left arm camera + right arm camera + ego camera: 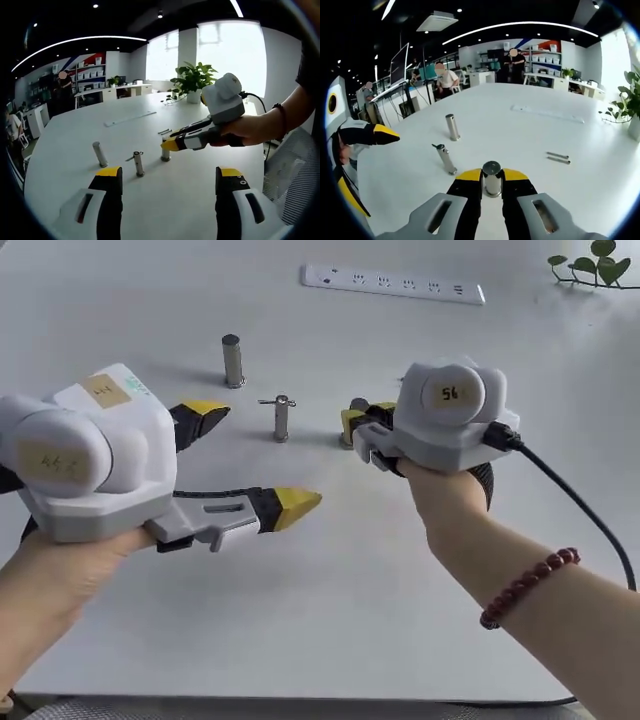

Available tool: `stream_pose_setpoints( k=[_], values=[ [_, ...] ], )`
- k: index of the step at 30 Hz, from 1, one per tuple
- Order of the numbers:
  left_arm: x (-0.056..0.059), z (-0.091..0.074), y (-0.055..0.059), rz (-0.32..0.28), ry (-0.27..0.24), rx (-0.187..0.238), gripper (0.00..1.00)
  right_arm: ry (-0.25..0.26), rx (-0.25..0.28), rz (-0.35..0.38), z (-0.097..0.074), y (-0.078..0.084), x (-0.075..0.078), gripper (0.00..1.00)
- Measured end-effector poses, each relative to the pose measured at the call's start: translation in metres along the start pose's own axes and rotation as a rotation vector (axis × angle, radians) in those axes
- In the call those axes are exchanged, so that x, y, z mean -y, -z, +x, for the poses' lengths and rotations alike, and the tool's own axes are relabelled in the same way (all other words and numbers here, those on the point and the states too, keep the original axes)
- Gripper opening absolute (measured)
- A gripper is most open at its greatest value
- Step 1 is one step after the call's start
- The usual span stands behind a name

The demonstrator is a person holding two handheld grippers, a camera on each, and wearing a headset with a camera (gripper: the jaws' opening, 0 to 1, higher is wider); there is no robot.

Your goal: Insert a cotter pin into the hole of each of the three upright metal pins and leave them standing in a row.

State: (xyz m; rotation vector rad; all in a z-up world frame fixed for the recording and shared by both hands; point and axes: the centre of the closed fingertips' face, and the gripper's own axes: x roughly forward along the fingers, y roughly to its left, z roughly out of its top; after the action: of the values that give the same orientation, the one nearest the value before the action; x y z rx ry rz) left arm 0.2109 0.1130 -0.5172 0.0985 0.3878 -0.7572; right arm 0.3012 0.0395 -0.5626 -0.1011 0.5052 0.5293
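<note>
Left tongs [262,455]: open, the two yellow-tipped jaws spread wide, held above the bench [330,610] at its near left with nothing between them.
Right tongs [492,175]: closed on the right pin [492,184], one jaw tight against each side, the pin upright with its round top just above the yellow tips.
Middle pin [281,420]: stands upright on its own just left of the right tongs, with a cotter pin [272,401] through its top, the loop end sticking out to the left.
Left pin [232,360]: upright, farther back and to the left, apart from both tongs; I can't tell whether anything sits in its hole.
Row: the three pins run in a slanted line from far left to near right, with clear gaps between them.
Loose cotter pins [557,157]: two, lying flat side by side on the bench, off to the right of the held pin.
Far side: a white power strip [393,283] lies near the far edge, and a plant [595,265] sits at the far right corner.
Near side: bare white bench from the pins down to the near edge.
Cable [580,505]: black, runs from the right tongs across the right side of the bench toward the near edge.
</note>
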Motion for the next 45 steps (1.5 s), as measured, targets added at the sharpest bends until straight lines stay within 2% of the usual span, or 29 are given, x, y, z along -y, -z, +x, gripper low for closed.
stream_pose_setpoints(
  k=[3, 9, 13, 19, 27, 28, 31, 33, 35, 38, 41, 45],
  values=[
    [0.001, 0.000, 0.000, 0.002, 0.001, -0.001, 0.76, -0.020, 0.019, 0.016, -0.001, -0.005, -0.004, 0.16],
    [0.001, -0.001, -0.001, 0.003, -0.003, 0.001, 0.76, -0.040, 0.024, -0.009, -0.009, -0.010, -0.003, 0.19],
    [0.000, -0.001, -0.003, 0.006, -0.009, 0.003, 0.76, -0.055, 0.032, -0.004, -0.017, -0.017, 0.008, 0.19],
    [-0.001, -0.002, -0.005, 0.009, -0.016, 0.004, 0.76, -0.051, 0.037, -0.019, -0.029, -0.027, 0.027, 0.17],
    [-0.002, -0.002, -0.007, 0.010, -0.024, 0.009, 0.75, -0.047, -0.045, -0.105, -0.034, -0.022, 0.062, 0.16],
    [-0.002, -0.002, -0.007, 0.012, -0.023, 0.007, 0.75, -0.045, -0.062, -0.119, -0.030, -0.021, 0.073, 0.15],
    [-0.003, -0.002, -0.006, 0.018, -0.023, 0.002, 0.75, -0.050, -0.078, -0.122, -0.028, -0.020, 0.085, 0.14],
    [-0.003, -0.002, -0.006, 0.020, -0.023, -0.001, 0.75, -0.046, -0.103, -0.164, -0.026, -0.016, 0.094, 0.11],
    [-0.004, -0.002, -0.005, 0.018, -0.023, -0.004, 0.75, -0.056, -0.125, -0.151, -0.017, -0.014, 0.108, 0.08],
    [-0.004, -0.001, -0.004, 0.014, -0.023, -0.007, 0.74, -0.081, -0.149, -0.144, -0.009, -0.011, 0.115, 0.07],
    [-0.004, -0.001, -0.003, 0.014, -0.024, -0.012, 0.74, -0.094, -0.180, -0.174, 0.000, -0.004, 0.125, 0.06],
    [-0.006, 0.000, -0.001, 0.008, -0.026, -0.016, 0.72, -0.107, -0.203, -0.183, 0.011, -0.005, 0.134, 0.06]
  ],
)
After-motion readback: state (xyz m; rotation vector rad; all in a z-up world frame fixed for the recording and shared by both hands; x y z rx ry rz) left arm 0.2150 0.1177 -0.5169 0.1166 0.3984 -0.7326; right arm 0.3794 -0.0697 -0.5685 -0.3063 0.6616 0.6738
